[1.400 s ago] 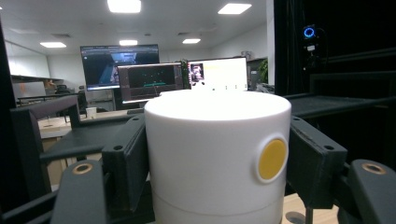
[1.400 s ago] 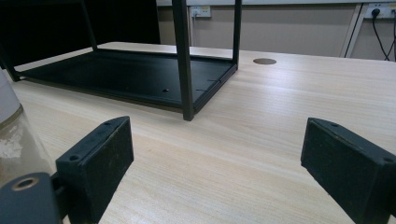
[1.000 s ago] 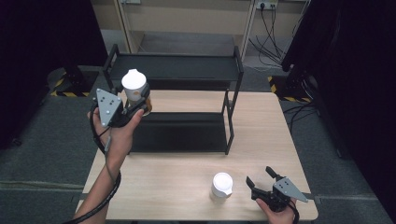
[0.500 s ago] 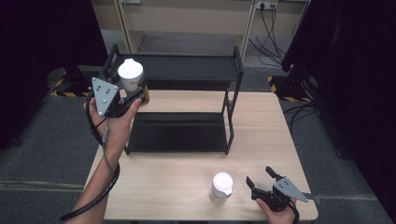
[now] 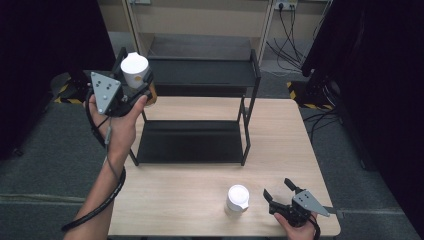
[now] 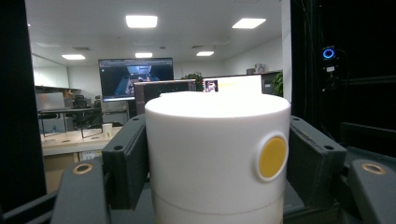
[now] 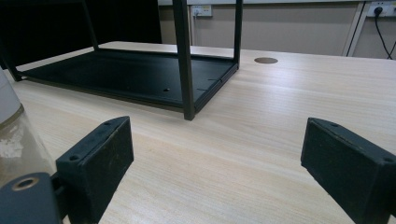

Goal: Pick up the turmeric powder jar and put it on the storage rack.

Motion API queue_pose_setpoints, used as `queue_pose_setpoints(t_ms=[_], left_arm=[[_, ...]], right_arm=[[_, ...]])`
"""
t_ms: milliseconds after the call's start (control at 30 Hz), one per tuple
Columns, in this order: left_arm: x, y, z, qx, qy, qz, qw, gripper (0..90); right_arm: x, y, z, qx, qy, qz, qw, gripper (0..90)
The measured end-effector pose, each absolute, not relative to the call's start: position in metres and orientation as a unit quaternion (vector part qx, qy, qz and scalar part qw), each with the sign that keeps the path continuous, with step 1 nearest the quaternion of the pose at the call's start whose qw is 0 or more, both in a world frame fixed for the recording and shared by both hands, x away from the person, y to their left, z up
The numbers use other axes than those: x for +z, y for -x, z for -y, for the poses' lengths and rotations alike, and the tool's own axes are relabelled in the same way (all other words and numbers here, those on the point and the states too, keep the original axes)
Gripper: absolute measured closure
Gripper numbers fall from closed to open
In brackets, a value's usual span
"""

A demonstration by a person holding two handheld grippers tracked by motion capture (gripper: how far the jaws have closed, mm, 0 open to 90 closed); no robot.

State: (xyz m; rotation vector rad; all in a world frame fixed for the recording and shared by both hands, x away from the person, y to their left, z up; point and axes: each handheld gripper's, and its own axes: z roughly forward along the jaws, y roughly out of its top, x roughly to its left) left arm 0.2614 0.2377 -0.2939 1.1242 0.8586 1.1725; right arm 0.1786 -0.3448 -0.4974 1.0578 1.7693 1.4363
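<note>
High view: the left gripper [image 5: 131, 92] pinches a white jar [image 5: 135, 69] and has risen with it to the level of the rack's [image 5: 200, 75] top shelf, so placing seems near. The forearm reaches up and forward. The right gripper [image 5: 281, 196] rests spread on the counter [image 5: 175, 185] beside a second jar [image 5: 237, 198].

no readable text, labels or numbers (screens too blurred)
</note>
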Motion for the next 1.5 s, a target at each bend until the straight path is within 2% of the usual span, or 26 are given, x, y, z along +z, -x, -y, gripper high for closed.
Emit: queue_pose_setpoints(t_ms=[1000,1500], left_arm=[[-0.263,-0.278,-0.234,0.521,-0.485,-0.367,0.599,30.7],[-0.259,-0.301,-0.229,0.525,-0.489,-0.373,0.588,30.7]], right_arm=[[-0.497,-0.179,0.345,0.544,-0.400,-0.670,0.308,9.7],[-0.497,-0.179,0.346,0.545,-0.400,-0.670,0.307,9.7]])
